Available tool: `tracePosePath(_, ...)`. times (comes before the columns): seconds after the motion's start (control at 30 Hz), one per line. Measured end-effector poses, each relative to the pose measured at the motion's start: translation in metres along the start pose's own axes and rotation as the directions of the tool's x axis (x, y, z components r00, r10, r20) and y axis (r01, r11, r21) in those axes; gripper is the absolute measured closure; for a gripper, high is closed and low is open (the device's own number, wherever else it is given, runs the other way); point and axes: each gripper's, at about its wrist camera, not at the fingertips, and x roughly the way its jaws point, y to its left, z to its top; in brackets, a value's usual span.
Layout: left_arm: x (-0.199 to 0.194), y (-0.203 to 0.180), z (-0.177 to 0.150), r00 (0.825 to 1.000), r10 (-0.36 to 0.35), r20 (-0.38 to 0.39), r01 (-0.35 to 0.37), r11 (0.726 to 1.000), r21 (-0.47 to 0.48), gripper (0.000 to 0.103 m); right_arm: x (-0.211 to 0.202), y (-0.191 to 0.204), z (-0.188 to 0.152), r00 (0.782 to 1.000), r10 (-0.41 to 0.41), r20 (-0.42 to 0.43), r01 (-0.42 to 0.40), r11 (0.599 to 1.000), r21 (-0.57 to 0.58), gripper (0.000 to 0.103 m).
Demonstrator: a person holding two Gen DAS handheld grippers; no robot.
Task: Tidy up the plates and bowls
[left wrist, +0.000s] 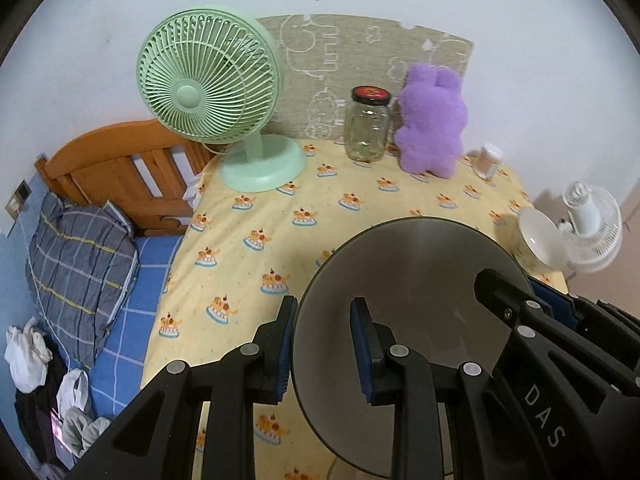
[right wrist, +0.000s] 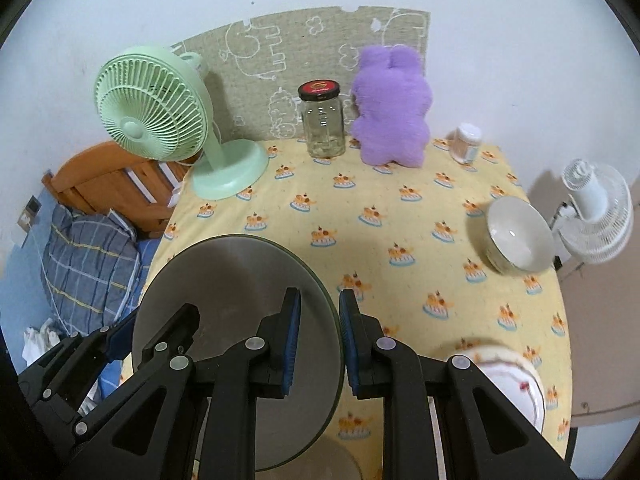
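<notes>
Jaws of both the left gripper [left wrist: 323, 344] and right gripper [right wrist: 319, 338] pinch opposite rims of one grey plate [left wrist: 412, 280], held above the table [left wrist: 256, 216]. Uneven hands could tilt it free, onto the saucer [right wrist: 516, 384] at 5 o'clock; the white bowl [right wrist: 520, 234] sits at 2 o'clock.

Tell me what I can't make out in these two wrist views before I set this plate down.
- Grey plate: its near edge runs out of the bottom of both views, behind the gripper bodies.
- Patterned dish, right wrist view: partly covered by the right gripper.
- Small jar: too small to read its contents.
- White bowl: pushed to the edge in the left wrist view.
</notes>
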Motion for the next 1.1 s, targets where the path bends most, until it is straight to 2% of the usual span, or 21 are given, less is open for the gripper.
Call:
tracePosePath(0.23,-0.017,0.000,-0.032,0.999,-0.046,-0.012,0.047,0.998,0.046,0.078,-0.025,0.002,-0.039,0.999,-0.043,-0.002,0.043,0.999,0.029,0.080)
tracePosePath(0.53,-0.023,-0.001,-0.068,0.995,-0.095,-0.039,0.098,0.991,0.092,0.078,-0.036,0.001,-0.081,0.996,-0.083,-0.014,0.083,0.994,0.066,0.080)
tracePosePath(0.9,-0.004,-0.006,-0.106,0.982,-0.137,-0.128,0.154,0.979,0.131,0.078,-0.022,-0.006,-0.122,0.987,-0.132,-0.095,0.142,0.985,0.102,0.080)
tracePosePath(1.1,0.007,-0.008,-0.117,0.974,-0.150,-0.168,0.175,0.975,0.139,0.078,-0.010,-0.009,-0.133,0.980,-0.148,-0.135,0.164,0.980,0.115,0.080)
